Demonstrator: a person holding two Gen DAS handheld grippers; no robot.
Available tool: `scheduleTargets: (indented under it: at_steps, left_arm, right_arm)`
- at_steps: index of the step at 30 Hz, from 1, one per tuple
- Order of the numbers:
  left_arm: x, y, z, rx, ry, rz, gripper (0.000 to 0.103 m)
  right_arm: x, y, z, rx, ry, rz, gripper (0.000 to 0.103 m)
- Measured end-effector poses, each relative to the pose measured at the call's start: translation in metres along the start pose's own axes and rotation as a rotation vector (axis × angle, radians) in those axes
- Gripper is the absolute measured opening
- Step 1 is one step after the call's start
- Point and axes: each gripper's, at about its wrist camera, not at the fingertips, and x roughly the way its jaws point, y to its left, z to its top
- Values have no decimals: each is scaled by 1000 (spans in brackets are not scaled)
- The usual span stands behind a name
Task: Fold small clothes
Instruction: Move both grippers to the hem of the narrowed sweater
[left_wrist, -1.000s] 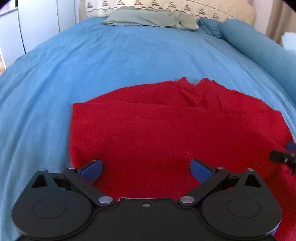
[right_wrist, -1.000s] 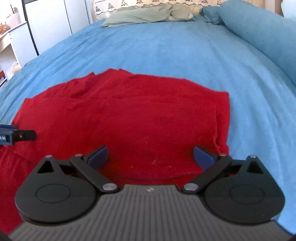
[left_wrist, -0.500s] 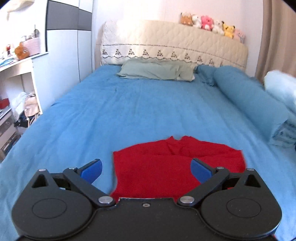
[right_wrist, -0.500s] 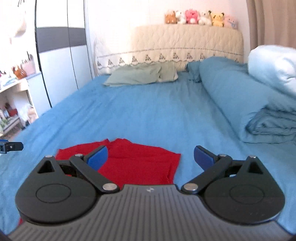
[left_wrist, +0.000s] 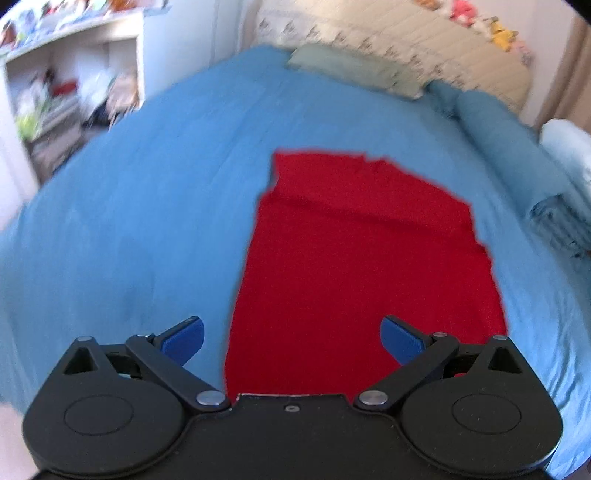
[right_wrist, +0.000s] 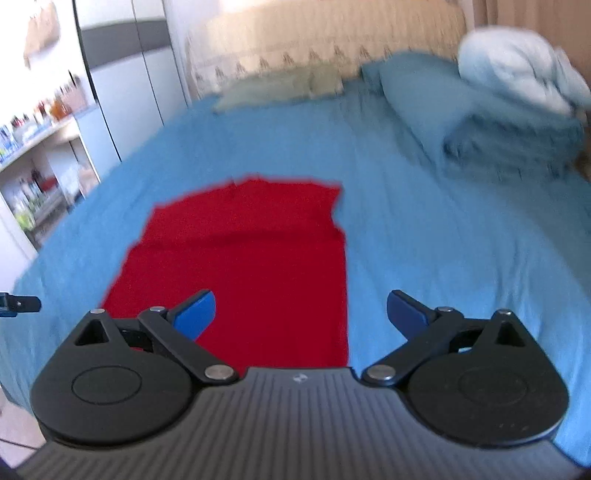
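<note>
A red garment (left_wrist: 362, 266) lies flat on the blue bed sheet (left_wrist: 147, 206), with a fold line across its far part. It also shows in the right wrist view (right_wrist: 243, 258). My left gripper (left_wrist: 291, 338) is open and empty, held above the garment's near left edge. My right gripper (right_wrist: 299, 314) is open and empty, above the garment's near right edge. The tip of the left gripper (right_wrist: 20, 304) shows at the left edge of the right wrist view. Both views are motion-blurred.
A green pillow (left_wrist: 354, 70) and a beige headboard (left_wrist: 406, 40) lie at the far end. A rolled blue duvet (right_wrist: 461, 110) with a pale bundle (right_wrist: 517, 77) runs along the right. Shelves (left_wrist: 62, 92) and a wardrobe (right_wrist: 125, 85) stand left of the bed.
Both grippers pulled back and up from the garment, staying open. They now look down on it from the near end, one at each side.
</note>
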Motion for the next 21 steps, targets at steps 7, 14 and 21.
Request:
scheduleTargets:
  at_steps: [7,14,21]
  left_arm:
    - [50,39,-56,-150,78,-18,83]
    - [71,48,-76,-194,80,3,62]
    - [69,38,-84,-157,87,27,40]
  right_arm:
    - [59,-13,-83,99,144,-45,103]
    - [92,-23,-119,231,219,-50,84]
    - [108,-21,-120,229,266,-43,72]
